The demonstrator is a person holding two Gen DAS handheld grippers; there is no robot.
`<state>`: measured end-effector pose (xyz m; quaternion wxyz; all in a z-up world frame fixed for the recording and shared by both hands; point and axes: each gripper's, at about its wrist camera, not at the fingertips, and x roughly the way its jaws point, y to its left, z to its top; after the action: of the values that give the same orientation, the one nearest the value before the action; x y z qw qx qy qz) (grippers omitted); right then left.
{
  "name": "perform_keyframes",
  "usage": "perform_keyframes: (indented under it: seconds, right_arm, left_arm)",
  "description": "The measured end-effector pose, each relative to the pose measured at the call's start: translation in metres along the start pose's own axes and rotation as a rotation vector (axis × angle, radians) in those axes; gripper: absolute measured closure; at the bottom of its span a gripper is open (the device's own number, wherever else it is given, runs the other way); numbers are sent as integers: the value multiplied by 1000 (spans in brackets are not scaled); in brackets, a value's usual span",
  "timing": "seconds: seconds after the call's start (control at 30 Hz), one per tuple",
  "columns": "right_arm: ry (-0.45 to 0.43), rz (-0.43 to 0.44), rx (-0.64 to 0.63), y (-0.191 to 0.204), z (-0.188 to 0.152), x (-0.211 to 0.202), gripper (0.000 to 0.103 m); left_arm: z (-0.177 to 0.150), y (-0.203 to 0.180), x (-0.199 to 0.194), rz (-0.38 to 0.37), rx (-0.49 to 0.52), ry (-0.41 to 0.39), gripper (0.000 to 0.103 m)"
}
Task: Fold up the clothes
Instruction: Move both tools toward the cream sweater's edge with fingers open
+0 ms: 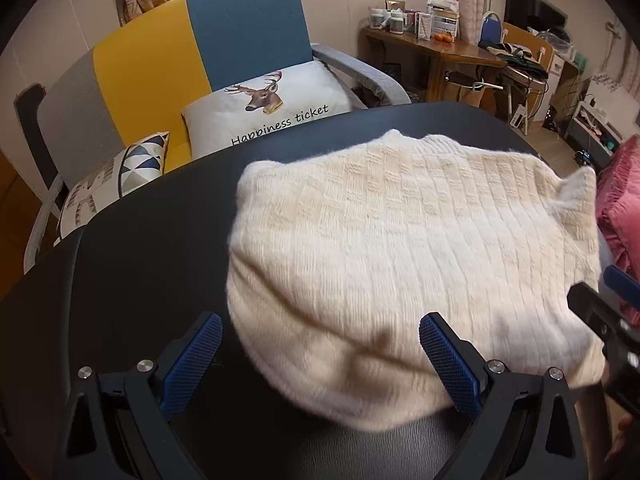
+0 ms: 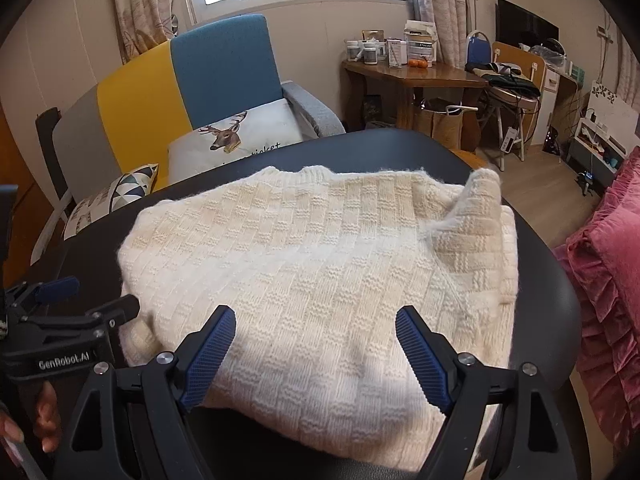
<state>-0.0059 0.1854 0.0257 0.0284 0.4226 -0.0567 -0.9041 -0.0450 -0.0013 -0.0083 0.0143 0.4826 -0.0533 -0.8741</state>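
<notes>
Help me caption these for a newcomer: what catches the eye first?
A cream knit sweater lies folded on the dark table, filling the middle of both views. Both grippers, left and right, hover open at its near edge. Behind stands a yellow-and-blue armchair with a deer cushion.

Bare table (image 1: 152, 240) left of sweater (image 1: 400, 248)

Two handheld grippers point forward, side by side. The left gripper (image 1: 320, 344) has its two blue-padded fingers (image 1: 196, 356) spread wide apart, with nothing clamped between them. The right gripper (image 2: 316, 340) is spread just as wide, its blue fingertips (image 2: 420, 352) also gripping nothing. Seen from the right wrist view, the left gripper sits close on the left, and a person's hand (image 2: 44, 420) curls around its handle from below.
</notes>
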Motion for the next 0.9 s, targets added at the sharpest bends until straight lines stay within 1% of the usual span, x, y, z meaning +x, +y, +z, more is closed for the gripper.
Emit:
perform_keyframes:
  seconds: [0.13, 0.27, 0.5, 0.6, 0.7, 0.77, 0.8, 0.9]
  right_arm:
    - [-11, -5, -8, -10, 15, 5, 19]
    - [-22, -42, -12, -27, 34, 13, 19]
    - [9, -72, -62, -45, 66, 50, 19]
    - [40, -96, -82, -53, 77, 69, 19]
    - [91, -191, -99, -63, 77, 85, 19]
    - [107, -254, -113, -71, 76, 92, 19]
    - [110, -274, -124, -73, 74, 95, 19]
    - [148, -287, -121, -86, 69, 108, 19]
  left_arm:
    - [21, 2, 14, 25, 14, 15, 3]
    - [42, 7, 29, 67, 15, 16, 3]
    - [74, 6, 65, 161, 75, 32, 3]
    - [83, 7, 78, 165, 100, 45, 3]
    - [91, 9, 91, 171, 124, 55, 2]
    - [95, 11, 95, 211, 136, 36, 2]
    - [97, 12, 97, 226, 139, 27, 2]
    - [106, 14, 109, 256, 152, 24, 1]
